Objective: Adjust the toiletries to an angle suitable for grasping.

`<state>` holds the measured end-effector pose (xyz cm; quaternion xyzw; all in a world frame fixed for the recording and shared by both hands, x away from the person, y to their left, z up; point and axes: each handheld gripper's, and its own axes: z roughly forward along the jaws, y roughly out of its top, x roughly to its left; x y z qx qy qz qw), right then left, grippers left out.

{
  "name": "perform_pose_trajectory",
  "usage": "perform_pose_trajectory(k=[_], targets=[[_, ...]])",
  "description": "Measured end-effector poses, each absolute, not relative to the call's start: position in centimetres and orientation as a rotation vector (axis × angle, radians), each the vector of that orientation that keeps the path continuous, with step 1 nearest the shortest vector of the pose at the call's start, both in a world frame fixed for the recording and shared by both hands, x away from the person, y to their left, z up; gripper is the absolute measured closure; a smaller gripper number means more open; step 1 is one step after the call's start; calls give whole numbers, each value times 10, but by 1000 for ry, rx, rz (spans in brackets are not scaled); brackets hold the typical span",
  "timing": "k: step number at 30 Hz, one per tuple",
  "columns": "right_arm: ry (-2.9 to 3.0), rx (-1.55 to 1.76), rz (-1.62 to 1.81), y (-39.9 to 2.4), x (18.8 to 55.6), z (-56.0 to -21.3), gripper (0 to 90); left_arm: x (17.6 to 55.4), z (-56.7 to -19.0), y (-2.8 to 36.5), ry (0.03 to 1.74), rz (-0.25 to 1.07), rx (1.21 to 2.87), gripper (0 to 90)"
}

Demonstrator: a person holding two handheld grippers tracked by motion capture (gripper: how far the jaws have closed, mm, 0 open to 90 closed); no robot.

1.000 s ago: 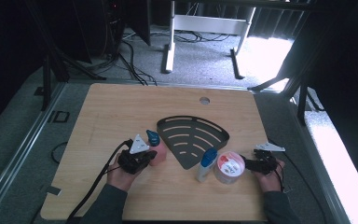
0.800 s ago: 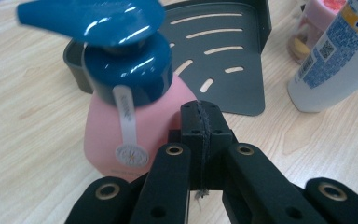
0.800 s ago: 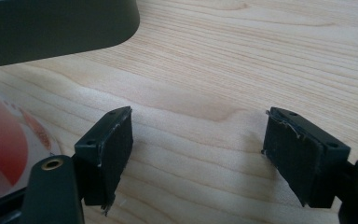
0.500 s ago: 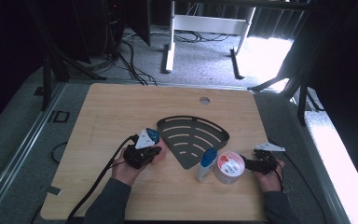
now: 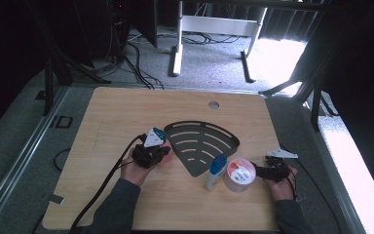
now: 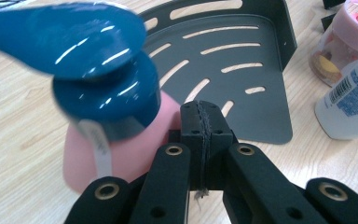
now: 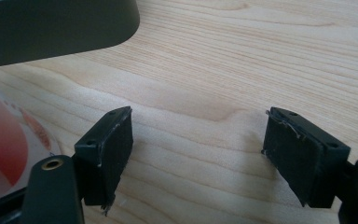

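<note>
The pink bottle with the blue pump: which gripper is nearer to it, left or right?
Left. The left gripper, jaws shut, sits right beside the pink bottle, at the black rack's left edge. The right gripper is across the table, by the clear jar.

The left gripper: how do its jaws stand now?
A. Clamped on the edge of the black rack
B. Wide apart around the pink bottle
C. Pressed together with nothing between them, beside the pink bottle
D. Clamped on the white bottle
C: in the left gripper view the left gripper has its jaws closed flat on each other, beside the pink bottle.
</note>
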<state>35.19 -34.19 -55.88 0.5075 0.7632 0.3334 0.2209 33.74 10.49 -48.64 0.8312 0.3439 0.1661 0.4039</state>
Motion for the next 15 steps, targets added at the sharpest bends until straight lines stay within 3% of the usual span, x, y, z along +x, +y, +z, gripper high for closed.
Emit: perform_pose_trajectory(k=[15], targets=[[2110, 1403, 922, -342, 352, -559, 236, 362, -486, 114, 973, 454, 2061, 895]])
